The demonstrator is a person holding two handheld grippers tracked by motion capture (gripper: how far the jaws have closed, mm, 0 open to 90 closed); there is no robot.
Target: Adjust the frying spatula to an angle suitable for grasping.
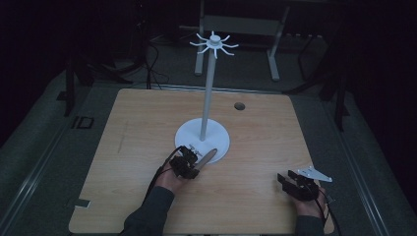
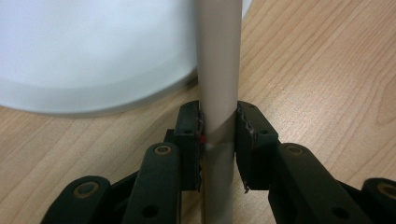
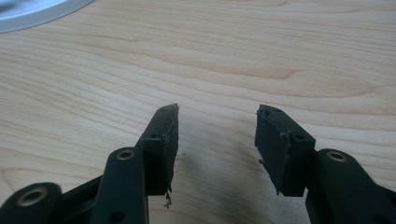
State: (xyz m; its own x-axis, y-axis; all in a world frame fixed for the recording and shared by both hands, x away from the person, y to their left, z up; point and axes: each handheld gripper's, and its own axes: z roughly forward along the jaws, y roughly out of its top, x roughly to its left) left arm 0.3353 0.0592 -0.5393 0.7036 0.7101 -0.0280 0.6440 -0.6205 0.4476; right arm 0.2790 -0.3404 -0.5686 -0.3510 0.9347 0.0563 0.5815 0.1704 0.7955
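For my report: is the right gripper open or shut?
Open: the right gripper has its jaws apart, bare table between them.

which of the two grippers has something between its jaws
The left gripper: a grey rod runs between its jaws, by the white stand's base. The right gripper stands open over bare table.

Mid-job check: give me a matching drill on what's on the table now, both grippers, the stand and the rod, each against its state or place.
Things:
1. left gripper
2. right gripper
3. white stand
4. grey rod

States:
a. upright at mid-table, hooks on top
b. jaws apart, nothing between them
c. held low, far end by the stand's round base
d. jaws closed around a rod

Pairs: 1-d, 2-b, 3-a, 4-c
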